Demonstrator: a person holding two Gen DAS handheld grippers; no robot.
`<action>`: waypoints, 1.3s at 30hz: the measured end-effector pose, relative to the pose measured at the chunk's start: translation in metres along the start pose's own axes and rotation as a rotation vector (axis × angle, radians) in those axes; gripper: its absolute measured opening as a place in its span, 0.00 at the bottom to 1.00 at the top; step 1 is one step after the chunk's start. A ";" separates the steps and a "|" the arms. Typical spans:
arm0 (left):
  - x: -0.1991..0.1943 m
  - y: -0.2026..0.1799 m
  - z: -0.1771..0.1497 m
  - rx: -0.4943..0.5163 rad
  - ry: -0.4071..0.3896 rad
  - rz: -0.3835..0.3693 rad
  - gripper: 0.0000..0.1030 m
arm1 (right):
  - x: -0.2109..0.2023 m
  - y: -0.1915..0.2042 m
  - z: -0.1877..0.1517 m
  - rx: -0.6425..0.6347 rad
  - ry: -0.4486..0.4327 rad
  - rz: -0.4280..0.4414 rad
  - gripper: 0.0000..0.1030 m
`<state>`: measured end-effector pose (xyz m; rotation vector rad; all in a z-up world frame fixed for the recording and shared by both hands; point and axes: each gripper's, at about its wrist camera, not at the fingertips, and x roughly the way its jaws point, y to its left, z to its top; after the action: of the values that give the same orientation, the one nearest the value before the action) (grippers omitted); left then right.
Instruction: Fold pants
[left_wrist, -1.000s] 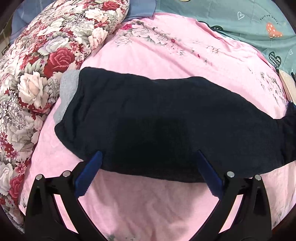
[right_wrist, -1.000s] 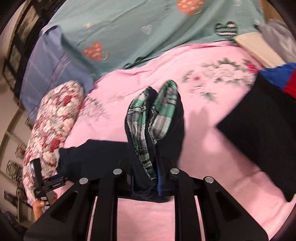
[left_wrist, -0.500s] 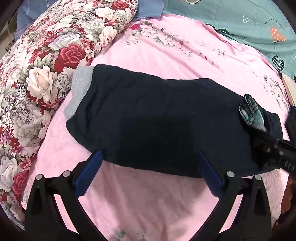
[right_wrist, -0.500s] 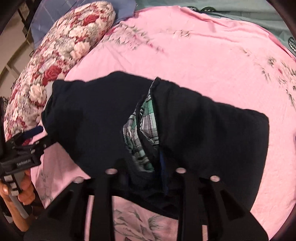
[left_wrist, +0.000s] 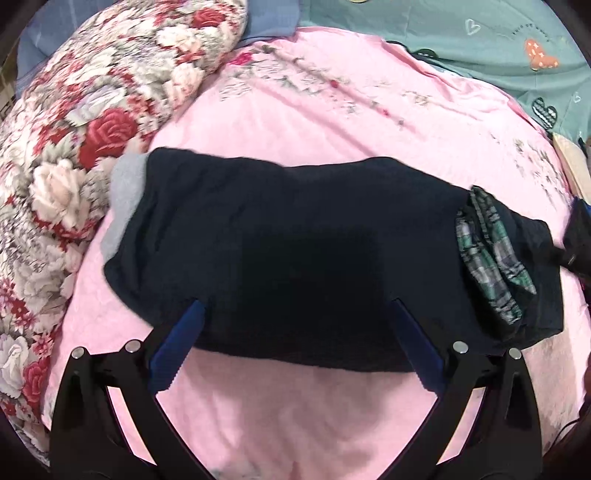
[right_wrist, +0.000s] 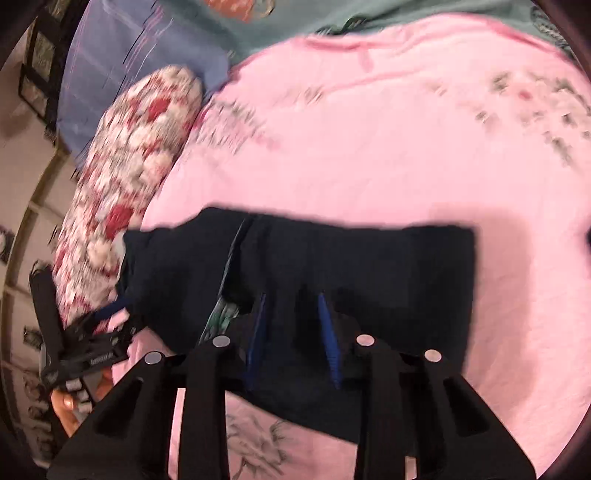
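The dark navy pants (left_wrist: 295, 236) lie folded over on the pink bedsheet (left_wrist: 314, 417), with a grey cuff (left_wrist: 125, 184) showing at the left end. The green plaid lining (left_wrist: 487, 258) of the waistband shows at the right end. My left gripper (left_wrist: 299, 332) is open, its blue pads (left_wrist: 177, 347) over the near edge of the pants with nothing gripped. In the blurred right wrist view, my right gripper (right_wrist: 291, 325) hovers over the pants (right_wrist: 369, 273) with its pads (right_wrist: 328, 339) apart and nothing clamped between them. It shows in the left wrist view as the dark right gripper (left_wrist: 576, 240) off the cloth.
A floral pillow (left_wrist: 85, 140) lies along the left of the pants. Teal bedding with hearts (left_wrist: 480, 40) sits beyond the sheet. A hand (right_wrist: 66, 402) holds the left gripper (right_wrist: 92, 332) beside the pillow (right_wrist: 133, 177). Pink sheet extends to the right (right_wrist: 443, 147).
The right gripper carried the waistband end over the pant legs, laid it down and let go, its pads now apart. The left gripper stayed open near the pants' front edge.
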<state>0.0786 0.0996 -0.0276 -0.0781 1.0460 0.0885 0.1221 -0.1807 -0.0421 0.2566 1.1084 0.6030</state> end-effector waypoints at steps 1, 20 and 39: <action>0.001 -0.004 0.000 0.008 0.002 -0.001 0.98 | 0.007 0.010 -0.005 -0.036 0.020 -0.004 0.31; -0.010 -0.057 0.017 0.085 -0.033 -0.045 0.98 | -0.054 -0.070 0.010 0.149 -0.185 -0.052 0.35; 0.031 -0.083 0.011 0.063 0.110 -0.144 0.98 | -0.054 -0.073 -0.031 0.089 -0.124 -0.007 0.38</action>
<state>0.1123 0.0196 -0.0473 -0.1016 1.1487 -0.0807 0.1011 -0.2742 -0.0497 0.3620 1.0174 0.5249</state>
